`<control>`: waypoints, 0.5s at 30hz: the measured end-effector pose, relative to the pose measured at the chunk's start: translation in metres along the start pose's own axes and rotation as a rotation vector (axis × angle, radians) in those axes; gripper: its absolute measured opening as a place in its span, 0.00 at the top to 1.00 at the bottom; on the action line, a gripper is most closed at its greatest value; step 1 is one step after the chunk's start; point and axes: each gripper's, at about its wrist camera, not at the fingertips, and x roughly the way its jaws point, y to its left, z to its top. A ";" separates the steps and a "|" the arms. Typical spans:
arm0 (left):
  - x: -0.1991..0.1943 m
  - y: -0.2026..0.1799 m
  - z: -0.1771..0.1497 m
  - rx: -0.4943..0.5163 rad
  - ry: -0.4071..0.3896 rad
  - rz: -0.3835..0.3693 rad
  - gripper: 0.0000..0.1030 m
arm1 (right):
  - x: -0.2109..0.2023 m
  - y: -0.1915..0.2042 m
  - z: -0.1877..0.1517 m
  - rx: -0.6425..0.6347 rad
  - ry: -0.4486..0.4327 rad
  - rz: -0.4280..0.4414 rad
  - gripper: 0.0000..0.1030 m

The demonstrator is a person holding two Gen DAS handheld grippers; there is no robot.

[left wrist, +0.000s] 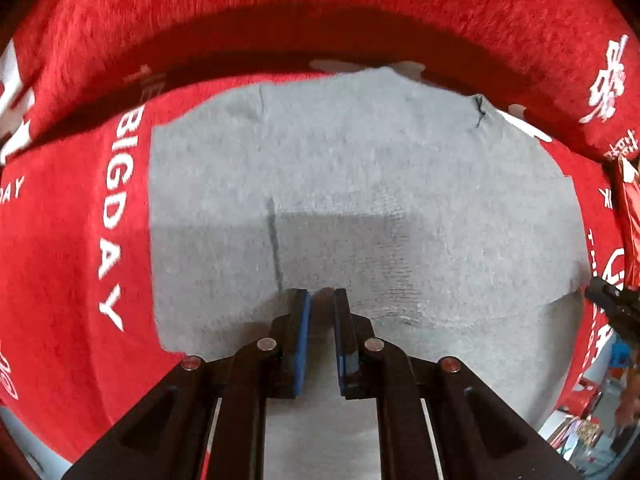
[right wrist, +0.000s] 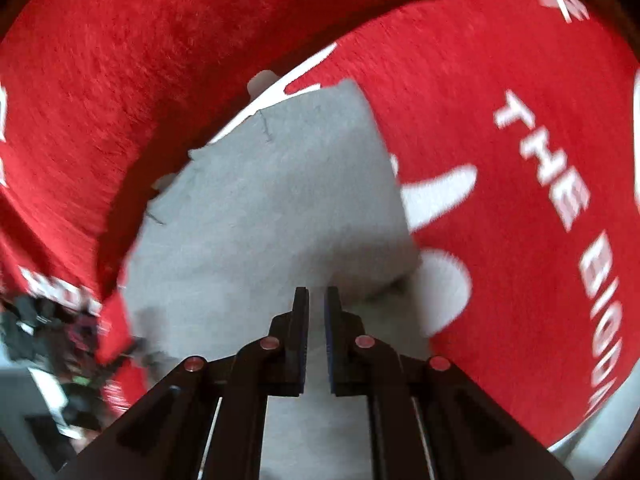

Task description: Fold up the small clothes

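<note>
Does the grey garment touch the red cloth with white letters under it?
Touching. In the left wrist view the grey garment lies flat on the red cloth, and its left edge rests directly on the cloth beside the letters.

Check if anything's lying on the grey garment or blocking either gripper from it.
Nothing visible does. The grey garment lies bare on the red printed cloth, directly under the left gripper and the right gripper.
</note>
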 end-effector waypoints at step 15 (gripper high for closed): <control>0.000 0.005 0.000 0.001 0.021 0.085 0.08 | 0.027 -0.014 -0.006 0.044 0.050 -0.046 0.94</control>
